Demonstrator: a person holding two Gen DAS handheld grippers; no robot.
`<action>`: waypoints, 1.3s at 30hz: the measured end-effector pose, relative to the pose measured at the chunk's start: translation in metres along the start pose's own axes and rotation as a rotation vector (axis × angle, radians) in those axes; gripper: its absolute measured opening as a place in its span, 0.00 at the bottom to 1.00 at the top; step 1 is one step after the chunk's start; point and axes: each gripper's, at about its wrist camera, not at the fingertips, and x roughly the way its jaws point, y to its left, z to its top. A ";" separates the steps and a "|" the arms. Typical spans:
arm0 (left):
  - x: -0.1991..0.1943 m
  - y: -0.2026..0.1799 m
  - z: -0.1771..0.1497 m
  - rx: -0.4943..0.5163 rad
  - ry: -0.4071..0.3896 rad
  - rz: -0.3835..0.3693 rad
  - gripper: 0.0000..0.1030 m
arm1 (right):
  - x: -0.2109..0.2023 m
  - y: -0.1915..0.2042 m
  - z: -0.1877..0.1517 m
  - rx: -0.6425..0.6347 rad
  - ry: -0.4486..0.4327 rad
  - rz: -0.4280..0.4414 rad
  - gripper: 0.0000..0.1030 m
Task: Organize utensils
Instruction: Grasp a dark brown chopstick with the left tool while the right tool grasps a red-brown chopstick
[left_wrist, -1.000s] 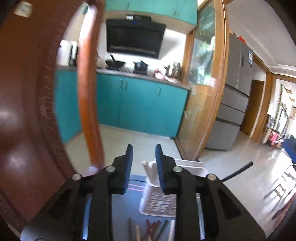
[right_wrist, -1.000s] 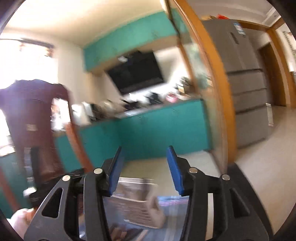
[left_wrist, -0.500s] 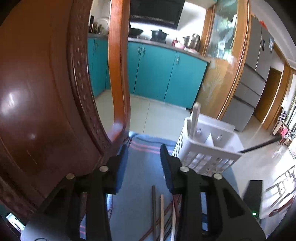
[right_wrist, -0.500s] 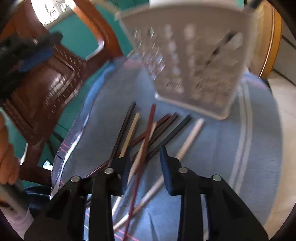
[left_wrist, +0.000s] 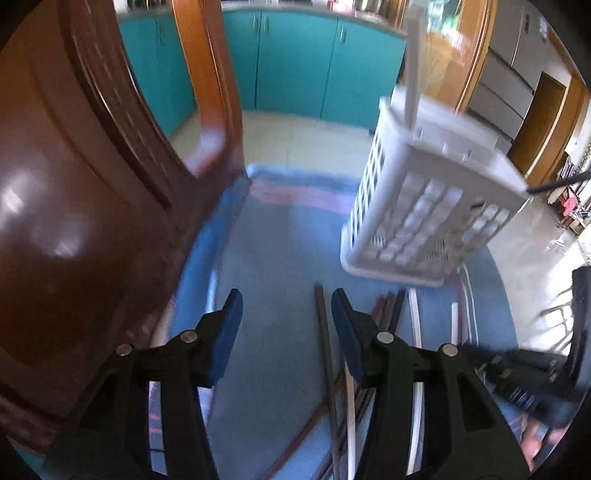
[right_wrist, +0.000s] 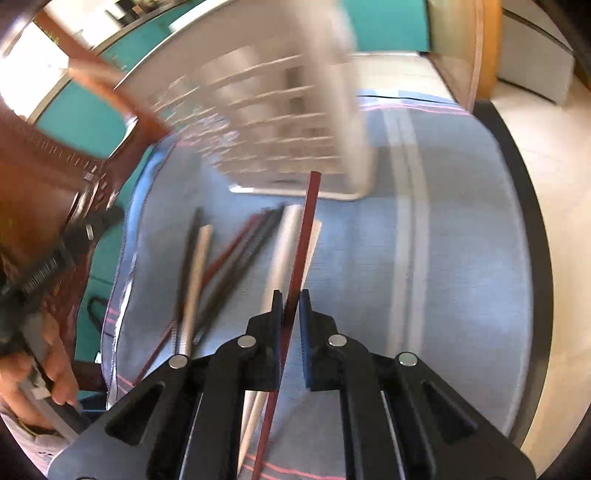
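Several chopsticks (right_wrist: 221, 266) in dark, red and pale colours lie in a loose heap on a blue cloth (right_wrist: 443, 258). My right gripper (right_wrist: 291, 299) is shut on a dark red chopstick (right_wrist: 304, 236), which runs up between the pads toward the white slotted utensil basket (right_wrist: 280, 122). In the left wrist view the same basket (left_wrist: 424, 206) stands at the upper right with a white chopstick (left_wrist: 412, 62) and a black one upright in it. My left gripper (left_wrist: 286, 310) hangs over the cloth beside the heap (left_wrist: 388, 332), its jaws opening with nothing between them.
A dark wooden chair (left_wrist: 74, 203) rises at the left edge of the cloth. A person's hand (right_wrist: 33, 376) grips the left tool at the far left. Teal cabinets (left_wrist: 295, 62) and a pale tiled floor lie beyond the round table's dark rim (right_wrist: 532, 229).
Both grippers dropped and tilted down toward the cloth. The right gripper closed on the dark red chopstick, while the left gripper's jaws spread wider.
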 end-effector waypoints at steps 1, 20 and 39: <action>0.006 0.000 -0.002 -0.001 0.024 -0.001 0.49 | 0.001 -0.006 0.001 0.015 0.009 0.001 0.09; 0.043 -0.016 -0.015 0.021 0.121 0.029 0.54 | 0.008 -0.020 0.000 0.000 0.015 -0.043 0.14; 0.061 -0.019 -0.016 0.022 0.149 0.055 0.56 | -0.007 -0.044 -0.001 0.054 0.015 -0.114 0.09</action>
